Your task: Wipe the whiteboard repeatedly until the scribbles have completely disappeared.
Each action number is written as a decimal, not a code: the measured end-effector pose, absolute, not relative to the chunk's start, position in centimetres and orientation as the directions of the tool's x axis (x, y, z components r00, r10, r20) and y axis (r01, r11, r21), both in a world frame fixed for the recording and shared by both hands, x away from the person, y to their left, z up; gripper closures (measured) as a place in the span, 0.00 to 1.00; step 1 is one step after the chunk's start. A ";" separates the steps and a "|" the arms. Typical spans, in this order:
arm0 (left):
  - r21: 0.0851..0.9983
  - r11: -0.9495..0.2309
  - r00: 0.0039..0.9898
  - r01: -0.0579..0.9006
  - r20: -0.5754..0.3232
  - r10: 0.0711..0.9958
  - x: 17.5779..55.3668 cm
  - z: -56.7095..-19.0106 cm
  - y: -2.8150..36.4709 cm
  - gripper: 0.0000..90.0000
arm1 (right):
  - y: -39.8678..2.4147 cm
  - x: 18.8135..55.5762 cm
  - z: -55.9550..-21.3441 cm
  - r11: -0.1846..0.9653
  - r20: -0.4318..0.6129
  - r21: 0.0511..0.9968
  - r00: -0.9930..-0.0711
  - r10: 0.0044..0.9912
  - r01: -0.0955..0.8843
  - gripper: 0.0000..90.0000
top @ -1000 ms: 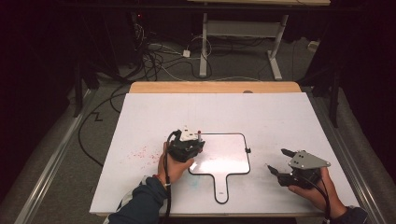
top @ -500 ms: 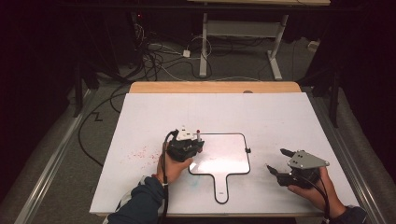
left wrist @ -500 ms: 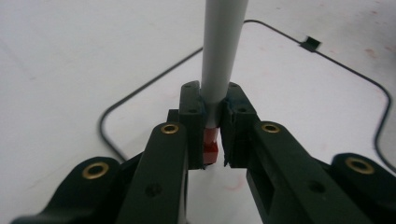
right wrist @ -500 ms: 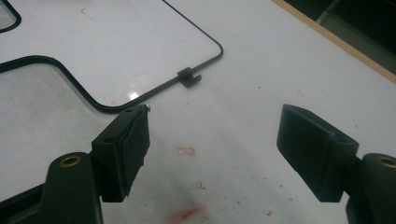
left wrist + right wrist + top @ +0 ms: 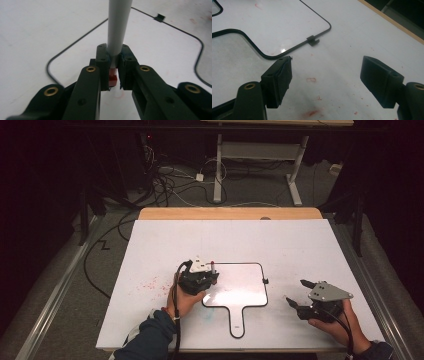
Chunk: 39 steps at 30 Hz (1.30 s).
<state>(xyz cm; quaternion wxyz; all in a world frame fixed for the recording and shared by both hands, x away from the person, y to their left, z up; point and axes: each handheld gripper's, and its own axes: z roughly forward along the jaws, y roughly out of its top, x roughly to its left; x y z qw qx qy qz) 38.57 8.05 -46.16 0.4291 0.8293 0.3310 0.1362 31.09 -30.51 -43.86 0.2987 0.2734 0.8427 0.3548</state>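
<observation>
A small paddle-shaped whiteboard [image 5: 242,282] with a black rim lies flat on the white table, handle toward me. My left gripper [image 5: 209,271] stands over its top left corner, shut on a grey marker [image 5: 117,25] with a red end [image 5: 113,78]. In the left gripper view both pads [image 5: 103,60] press the barrel, and the board [image 5: 162,50] lies beyond it. My right gripper [image 5: 295,291] rests in a hand to the right of the board, open, with nothing between its fingers. In its own view the right gripper [image 5: 327,72] looks at the board's corner [image 5: 274,22].
A small black clip [image 5: 265,281] sits on the board's right rim [image 5: 313,40]. Red ink smudges [image 5: 152,284] mark the table left of the board and in front of the right gripper [image 5: 312,113]. A wooden strip [image 5: 230,213] edges the table's far side, with cables on the floor behind.
</observation>
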 end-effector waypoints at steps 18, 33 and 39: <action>0.804 -0.418 0.797 0.423 -0.111 0.594 36.8 -46.4 7.3 0.87 | -30.1 31.2 -44.0 0.610 -0.315 0.753 -0.678 0.664 0.247 0.29; 0.802 -0.371 0.730 0.468 -0.114 0.674 37.9 -46.5 10.1 0.87 | -30.2 31.1 -44.0 0.607 -0.315 0.755 -0.674 0.669 0.250 0.29; 0.801 -0.401 0.773 0.446 -0.118 0.624 36.6 -46.5 8.8 0.87 | -30.1 31.2 -44.1 0.608 -0.314 0.754 -0.677 0.666 0.249 0.29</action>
